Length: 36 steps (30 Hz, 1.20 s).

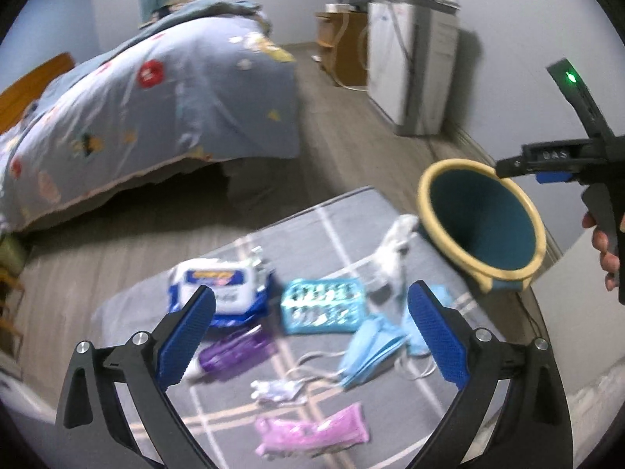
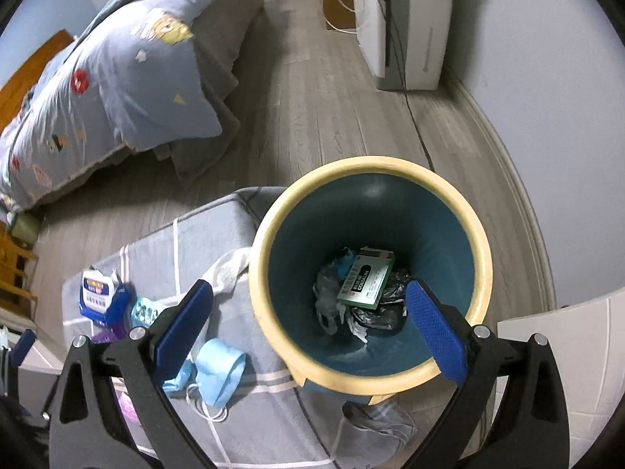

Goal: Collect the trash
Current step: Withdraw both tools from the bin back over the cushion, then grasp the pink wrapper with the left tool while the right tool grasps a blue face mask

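Observation:
Trash lies scattered on a grey checked ottoman (image 1: 148, 312): a white-and-blue tissue pack (image 1: 218, 289), a teal blister pack (image 1: 324, 305), a purple wrapper (image 1: 234, 355), blue face masks (image 1: 371, 351), a pink wrapper (image 1: 312, 430) and crumpled white tissue (image 1: 394, 250). My left gripper (image 1: 312, 336) hovers open above them, holding nothing. At the ottoman's right edge is a teal bin with a cream rim (image 2: 482, 265), containing a green box (image 2: 365, 281) and plastic wrappers. My right gripper (image 2: 310, 332) hangs open over the bin's near rim, empty. The masks (image 2: 218, 367) lie just left of the bin.
A bed with a blue patterned quilt (image 1: 156, 97) stands to the left. A white appliance (image 1: 414, 66) and a wooden nightstand (image 1: 343, 47) line the far wall, and a black cable (image 2: 414, 117) runs along the wood floor. A hand (image 1: 605, 250) holds the right gripper's handle.

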Motion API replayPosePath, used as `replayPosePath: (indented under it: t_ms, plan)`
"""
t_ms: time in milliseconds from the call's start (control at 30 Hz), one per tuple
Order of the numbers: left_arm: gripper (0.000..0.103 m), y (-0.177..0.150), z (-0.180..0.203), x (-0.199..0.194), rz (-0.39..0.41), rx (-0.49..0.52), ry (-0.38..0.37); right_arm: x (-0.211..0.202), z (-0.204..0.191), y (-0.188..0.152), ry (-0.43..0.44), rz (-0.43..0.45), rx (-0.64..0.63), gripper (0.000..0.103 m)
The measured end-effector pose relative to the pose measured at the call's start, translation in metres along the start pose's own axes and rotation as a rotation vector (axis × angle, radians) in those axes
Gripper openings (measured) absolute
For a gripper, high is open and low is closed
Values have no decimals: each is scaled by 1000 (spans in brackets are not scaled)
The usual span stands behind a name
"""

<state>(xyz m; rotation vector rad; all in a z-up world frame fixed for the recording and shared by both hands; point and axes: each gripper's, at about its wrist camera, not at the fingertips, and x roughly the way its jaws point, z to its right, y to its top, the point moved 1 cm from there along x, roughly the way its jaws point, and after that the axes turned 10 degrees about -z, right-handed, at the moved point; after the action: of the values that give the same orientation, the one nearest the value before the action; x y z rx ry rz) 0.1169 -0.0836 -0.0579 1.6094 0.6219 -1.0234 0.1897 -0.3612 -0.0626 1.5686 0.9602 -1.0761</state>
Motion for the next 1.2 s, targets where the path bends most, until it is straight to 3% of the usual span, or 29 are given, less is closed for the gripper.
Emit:
replayPosePath:
  t_ms: [167, 300, 600, 767, 900, 1200]
  plan:
    - [98, -26, -24, 1, -28, -97, 15, 1, -27, -21, 14, -23, -38, 97]
    - [98, -54, -32, -1, -37, -123, 28, 6, -50, -41, 18, -51, -64, 97]
    - [98, -107, -40, 26, -144, -179, 51, 22, -67, -68, -34, -101, -57, 97]
    - [98, -114, -37, 36, -171, -138, 72, 35, -66, -79, -43, -133, -25, 97]
    - [98, -115, -41, 42, -182, -148, 44, 47, -66, -81, -78, -150, -28, 97]
    - [98, -120, -41, 69, -254, -140, 10, 79, -82, -79, -43, -209, -45, 97]
